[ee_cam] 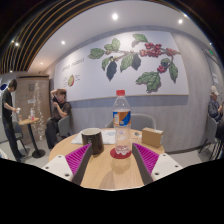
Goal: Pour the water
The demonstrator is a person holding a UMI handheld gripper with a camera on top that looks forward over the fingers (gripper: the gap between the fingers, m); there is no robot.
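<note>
A clear plastic water bottle [121, 121] with a red cap and a blue label stands upright on a red coaster [120, 154] on a round wooden table [110, 175]. A dark cup [91, 139] stands to its left. My gripper [112, 160] is open and empty. Its fingers, with magenta pads [77, 158], reach along the table, and the bottle stands just ahead of them, slightly right of the middle, with clear gaps to both pads.
A small brown box [152, 137] stands right of the bottle. White papers [66, 163] lie at the table's left edge. People [57, 115] sit and stand at the back left. A wall with a painted leafy branch [135, 60] is behind.
</note>
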